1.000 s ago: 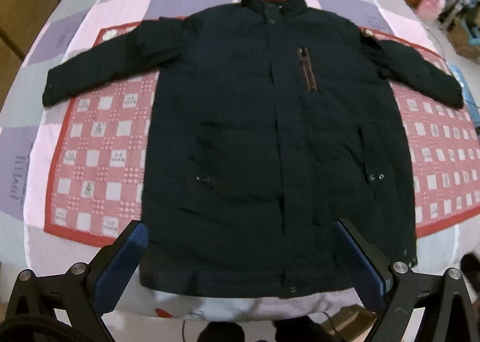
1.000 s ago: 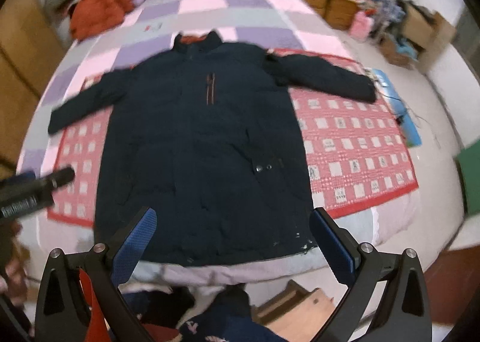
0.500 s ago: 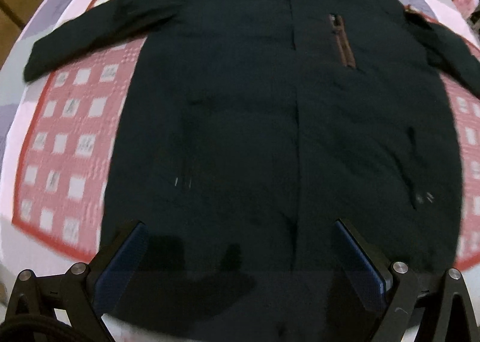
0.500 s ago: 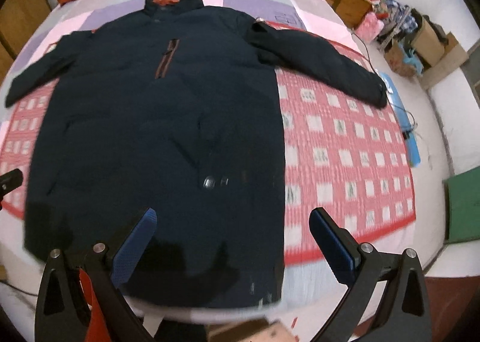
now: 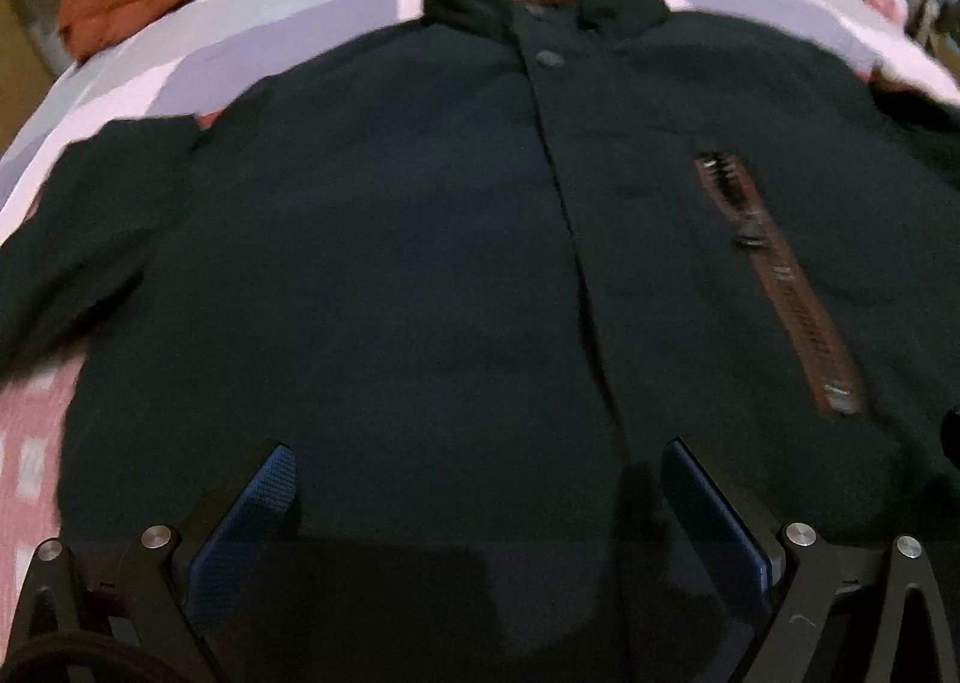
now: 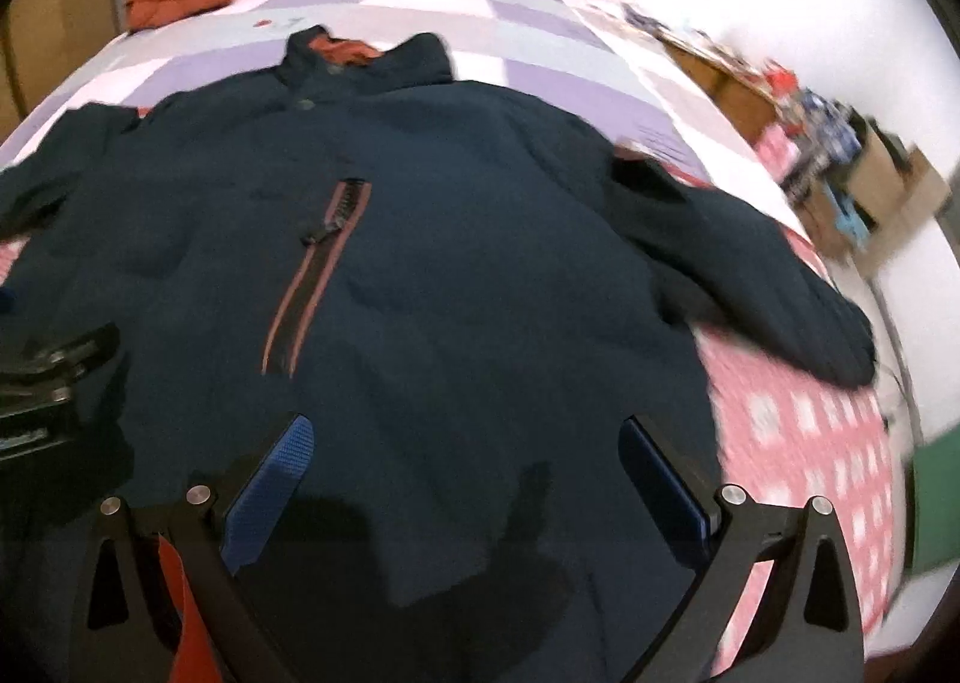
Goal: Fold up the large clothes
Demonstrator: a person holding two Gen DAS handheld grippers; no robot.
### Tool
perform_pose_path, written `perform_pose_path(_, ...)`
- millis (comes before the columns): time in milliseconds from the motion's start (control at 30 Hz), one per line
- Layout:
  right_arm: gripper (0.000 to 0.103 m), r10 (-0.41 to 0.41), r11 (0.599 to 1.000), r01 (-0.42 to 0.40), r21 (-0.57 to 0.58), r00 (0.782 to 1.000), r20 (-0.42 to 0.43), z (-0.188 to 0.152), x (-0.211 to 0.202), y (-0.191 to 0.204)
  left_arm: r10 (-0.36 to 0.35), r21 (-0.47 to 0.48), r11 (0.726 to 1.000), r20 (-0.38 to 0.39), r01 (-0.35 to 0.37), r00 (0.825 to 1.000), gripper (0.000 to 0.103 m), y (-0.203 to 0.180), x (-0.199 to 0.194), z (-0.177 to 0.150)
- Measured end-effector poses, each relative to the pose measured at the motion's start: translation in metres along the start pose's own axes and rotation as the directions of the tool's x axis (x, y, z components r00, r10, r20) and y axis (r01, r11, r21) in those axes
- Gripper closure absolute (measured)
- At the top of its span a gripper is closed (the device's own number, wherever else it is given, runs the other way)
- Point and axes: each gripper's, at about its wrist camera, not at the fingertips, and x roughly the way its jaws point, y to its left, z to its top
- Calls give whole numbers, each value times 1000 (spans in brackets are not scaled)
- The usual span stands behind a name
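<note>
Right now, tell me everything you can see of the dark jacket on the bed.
The dark jacket lies flat, front up, on the patchwork quilt, collar toward the headboard. Navy, slightly padded-looking fabric, closed front, rust collar lining, rust-trimmed chest zipper. The sleeve is spread sideways over a red checked blanket. Neither open gripper holds it.

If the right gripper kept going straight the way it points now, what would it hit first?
Most likely the jacket: its dark front fills the view between the open right gripper fingers. How far off is unclear.
</note>
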Motion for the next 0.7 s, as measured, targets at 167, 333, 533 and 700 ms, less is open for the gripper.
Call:
perform_pose_path(167,0,33,999,-33,4,999,17,-15,48,-46,-32,-28,999,35,33,999,0,59,29,-17)
perform_pose_path(333,0,-81,975,81,205,997,-9,-60,51,-154,82,-104,992,37,-77,996,0,136,20,-51)
perform_pose_path(533,0,-211,951,212,225,977,-29,-77,18,-155,163,-104,981,-12,-163,987,0,156,-10,-94)
perform_pose_path(700,0,17,1000,-18,13,997,72,-97,-24,-30,58,-98,994,13,-57,998,0,111,-54,-143)
